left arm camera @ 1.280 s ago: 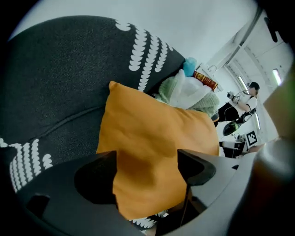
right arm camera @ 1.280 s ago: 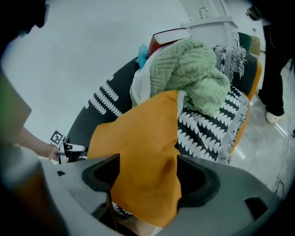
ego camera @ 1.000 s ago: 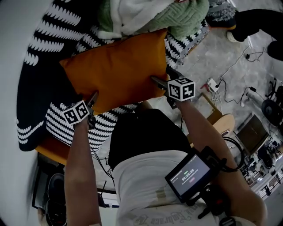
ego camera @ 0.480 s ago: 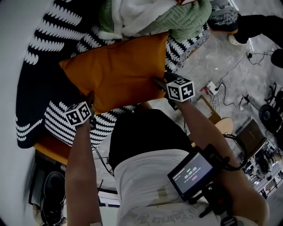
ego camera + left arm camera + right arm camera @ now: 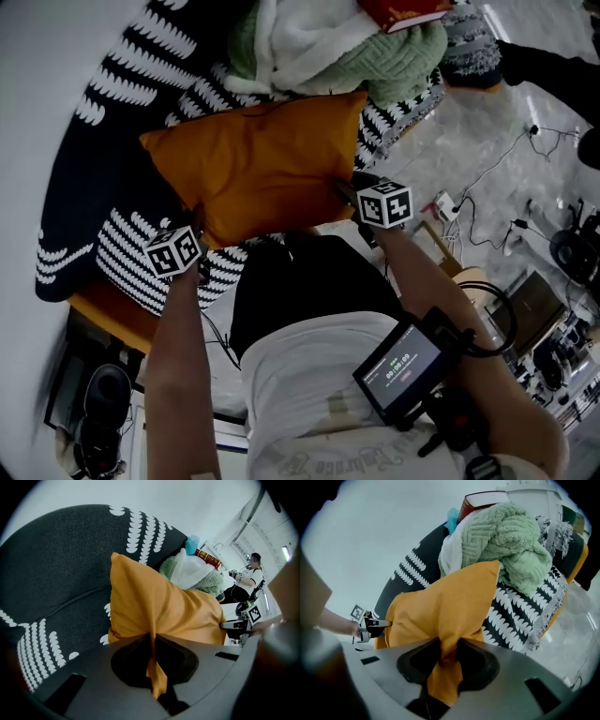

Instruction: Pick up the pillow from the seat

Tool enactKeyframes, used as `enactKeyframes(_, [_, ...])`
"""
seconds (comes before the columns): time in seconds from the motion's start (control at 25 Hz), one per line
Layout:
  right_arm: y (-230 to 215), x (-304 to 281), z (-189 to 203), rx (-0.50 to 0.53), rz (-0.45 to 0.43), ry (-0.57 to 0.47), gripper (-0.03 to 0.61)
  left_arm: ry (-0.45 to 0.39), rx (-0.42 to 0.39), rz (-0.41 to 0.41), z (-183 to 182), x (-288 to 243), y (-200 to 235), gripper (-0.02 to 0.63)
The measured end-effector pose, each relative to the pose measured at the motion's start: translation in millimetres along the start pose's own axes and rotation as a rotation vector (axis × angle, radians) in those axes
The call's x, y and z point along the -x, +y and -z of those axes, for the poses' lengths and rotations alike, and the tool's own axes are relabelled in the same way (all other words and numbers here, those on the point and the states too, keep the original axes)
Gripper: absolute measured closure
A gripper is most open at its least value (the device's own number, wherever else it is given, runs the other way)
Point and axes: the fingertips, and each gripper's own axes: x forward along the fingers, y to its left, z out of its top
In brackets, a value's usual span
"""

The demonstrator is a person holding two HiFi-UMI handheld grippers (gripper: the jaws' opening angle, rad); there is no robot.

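Note:
The orange pillow lies on the seat's black-and-white throw. My left gripper is at its near left corner, and in the left gripper view it is shut on a pinched fold of the orange pillow. My right gripper is at the pillow's near right edge. In the right gripper view its jaws are closing, with a thick bunch of the pillow pressed between the pads. Each gripper also shows small in the other's view.
A green knit blanket, a white fleece and a red book are piled behind the pillow. Cables and a wooden stool are on the floor at the right. A person stands in the background.
Both grippers' jaws have closed onto the pillow's near edge. The left gripper has shifted slightly toward me, and the pillow's near corners are now gathered.

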Motion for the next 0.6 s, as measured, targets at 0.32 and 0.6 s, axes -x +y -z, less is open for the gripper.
enactKeyframes(0.32, [3.6,19.2,9.3,0.017,0.01,0.031,0.448,-0.007,0.04,0.016,28.9,19.5,-13.3,0.595])
enactKeyframes(0.6, [18.9,39.6,-3.4,0.11,0.0,0.028,0.448,-0.077,0.071,0.046,42.7,47.4,-24.5,0.595])
